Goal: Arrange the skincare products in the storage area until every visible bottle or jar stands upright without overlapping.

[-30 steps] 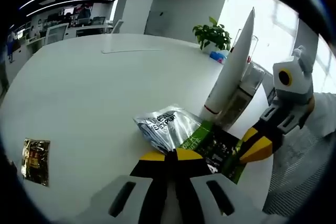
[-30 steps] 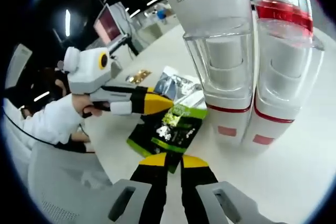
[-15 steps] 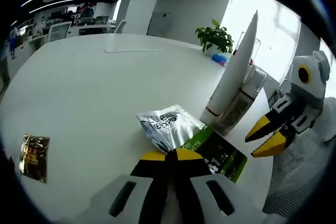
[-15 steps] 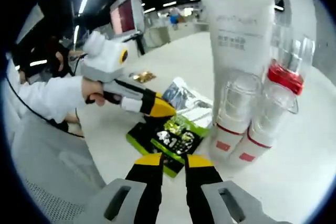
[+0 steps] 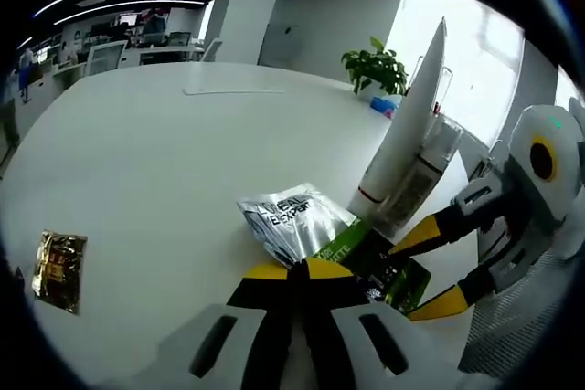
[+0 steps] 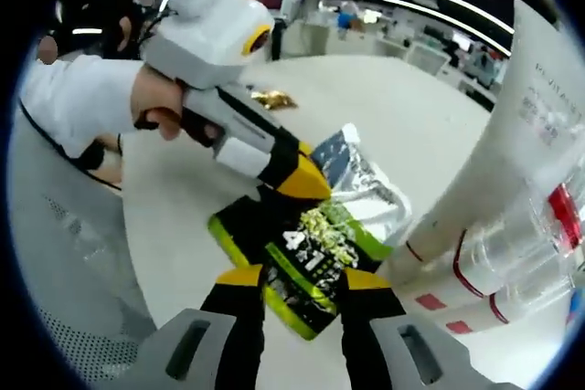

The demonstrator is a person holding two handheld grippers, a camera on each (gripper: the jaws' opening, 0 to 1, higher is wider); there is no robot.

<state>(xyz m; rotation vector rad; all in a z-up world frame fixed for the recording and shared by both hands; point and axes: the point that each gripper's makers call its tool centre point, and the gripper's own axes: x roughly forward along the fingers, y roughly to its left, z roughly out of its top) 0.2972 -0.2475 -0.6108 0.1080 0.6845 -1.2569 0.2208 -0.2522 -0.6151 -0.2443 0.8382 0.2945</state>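
Observation:
A white tube [image 5: 402, 134] stands cap-down beside a clear-capped bottle [image 5: 426, 169]. The right gripper view shows the tube [image 6: 512, 162] and red-banded bottles [image 6: 535, 258] together at the right. A silver sachet [image 5: 288, 219] and a green-and-black sachet [image 5: 377, 267] lie flat in front of them. My left gripper [image 5: 297, 269] is shut, its tips at the near edges of both sachets; a hand holds it [image 6: 311, 187]. My right gripper [image 6: 302, 279] is open, one jaw on each side of the green sachet [image 6: 306, 253]. It enters the left gripper view [image 5: 402, 282] from the right.
A small gold sachet [image 5: 59, 267] lies apart on the round white table [image 5: 164, 152], also seen far off [image 6: 272, 98]. A potted plant [image 5: 373, 61] stands at the table's far edge. A person's white sleeve [image 6: 78, 102] and a grey chair are beside the table.
My right gripper has opened wide and come down over the green sachet, now straddling it. The left gripper has stayed shut at the sachets. Tube and bottles have not moved.

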